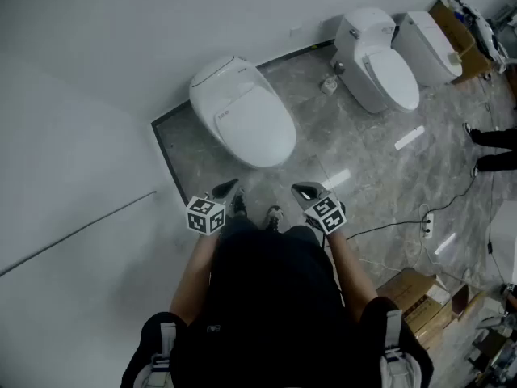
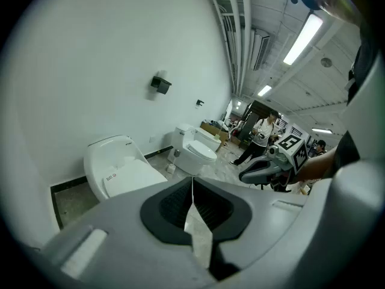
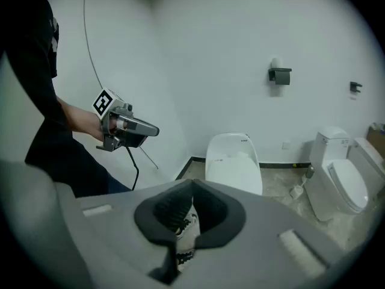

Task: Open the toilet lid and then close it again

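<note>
Facing the white oval toilet (image 1: 242, 115) at the far left corner of the grey marble floor (image 1: 363, 152), backed against the white wall (image 1: 121, 39), smooth white lid (image 1: 258, 128) down flat. Holding the left gripper (image 1: 229, 189) clenched, pads pressed together on nothing. Holding the right gripper (image 1: 304, 191) clenched too, empty. Pointing both downward, well apart from the toilet.
</note>
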A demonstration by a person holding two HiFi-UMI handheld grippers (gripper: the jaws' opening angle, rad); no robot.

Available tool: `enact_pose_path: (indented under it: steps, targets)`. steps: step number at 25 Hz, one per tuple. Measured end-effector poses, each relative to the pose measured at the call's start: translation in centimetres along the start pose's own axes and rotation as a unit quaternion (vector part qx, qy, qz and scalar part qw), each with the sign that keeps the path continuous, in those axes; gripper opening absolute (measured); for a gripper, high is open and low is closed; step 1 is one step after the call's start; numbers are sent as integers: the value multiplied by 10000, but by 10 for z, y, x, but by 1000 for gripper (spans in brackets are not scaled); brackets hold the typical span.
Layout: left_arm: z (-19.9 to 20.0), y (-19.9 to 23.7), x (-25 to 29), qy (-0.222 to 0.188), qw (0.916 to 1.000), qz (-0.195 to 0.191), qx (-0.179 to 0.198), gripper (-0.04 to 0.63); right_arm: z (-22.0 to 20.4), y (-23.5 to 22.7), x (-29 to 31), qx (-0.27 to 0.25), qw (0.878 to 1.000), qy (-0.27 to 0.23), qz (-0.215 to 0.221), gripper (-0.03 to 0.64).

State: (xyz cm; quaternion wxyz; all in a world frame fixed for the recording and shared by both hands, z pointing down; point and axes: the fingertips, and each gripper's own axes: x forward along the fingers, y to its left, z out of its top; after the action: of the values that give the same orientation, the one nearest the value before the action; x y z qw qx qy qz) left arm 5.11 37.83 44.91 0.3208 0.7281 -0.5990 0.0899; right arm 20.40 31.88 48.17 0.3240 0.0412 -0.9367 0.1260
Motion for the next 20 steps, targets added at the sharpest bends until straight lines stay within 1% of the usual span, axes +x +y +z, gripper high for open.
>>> enact_pose_path:
  steps: [11,17,20]
  targets:
    - [4,-10,2,-29,10000,39,23,15,-8,-6,-10,65,10000,-40,-29,3]
    - [1,-7,-1,1,10000,39,-17,15,-15,-10,-8,318,9994,-72,-90,3]
    - [-6,2,0,124,9999,-8,-93,15,-19,-12,-2,461,9988,-18,-135,3]
